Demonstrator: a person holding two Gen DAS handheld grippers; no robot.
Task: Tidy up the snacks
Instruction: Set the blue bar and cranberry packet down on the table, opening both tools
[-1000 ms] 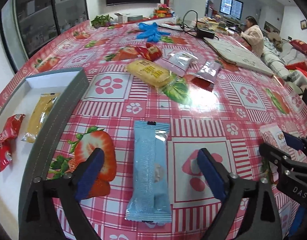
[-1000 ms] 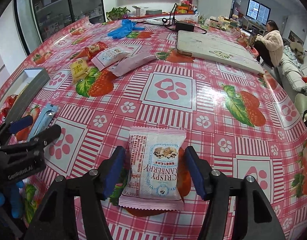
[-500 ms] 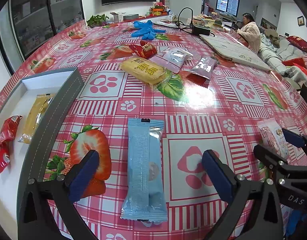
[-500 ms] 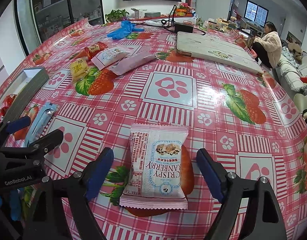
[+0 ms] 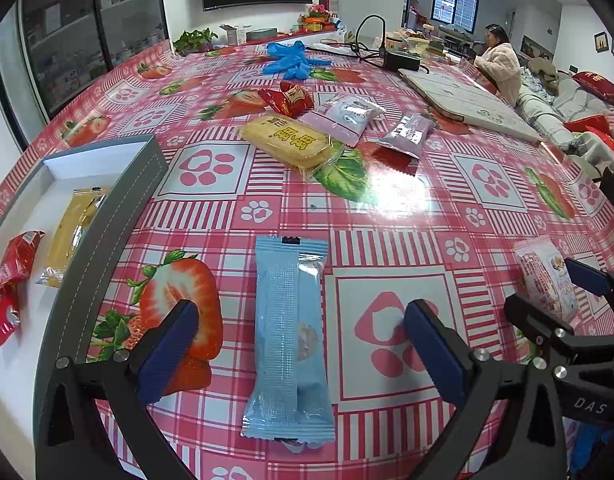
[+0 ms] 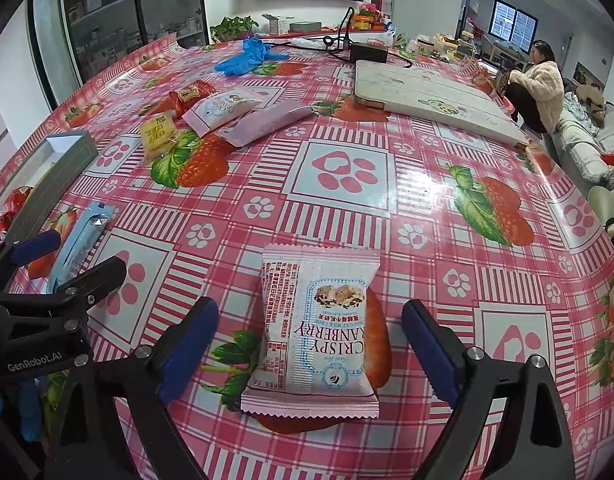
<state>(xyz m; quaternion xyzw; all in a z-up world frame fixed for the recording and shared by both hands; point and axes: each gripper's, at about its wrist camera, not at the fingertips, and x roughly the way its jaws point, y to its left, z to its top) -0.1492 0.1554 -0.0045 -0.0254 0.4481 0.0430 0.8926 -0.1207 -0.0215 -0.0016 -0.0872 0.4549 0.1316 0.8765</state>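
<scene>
My left gripper (image 5: 303, 340) is open, one finger on each side of a light blue snack packet (image 5: 289, 336) that lies flat on the tablecloth. My right gripper (image 6: 311, 340) is open around a pink and white "Crispy Cranberry" packet (image 6: 313, 332), also flat on the table. Neither packet is touched. A grey box (image 5: 107, 216) with a white inside stands to the left and holds a yellow packet (image 5: 73, 232) and a red packet (image 5: 11, 276). Farther back lie a yellow packet (image 5: 287, 144), a red packet (image 5: 287, 98), a pale pink packet (image 5: 347, 116) and a lilac packet (image 5: 407, 134).
Blue gloves (image 5: 293, 60), a black power box with cables (image 5: 401, 60) and a white folded board (image 5: 471, 102) lie at the far side. A person (image 5: 499, 64) sits beyond the table. The box also shows in the right wrist view (image 6: 55, 184).
My right gripper has opened wide around the cranberry packet. Both grippers have drawn back and risen a little. The packets have not moved.
</scene>
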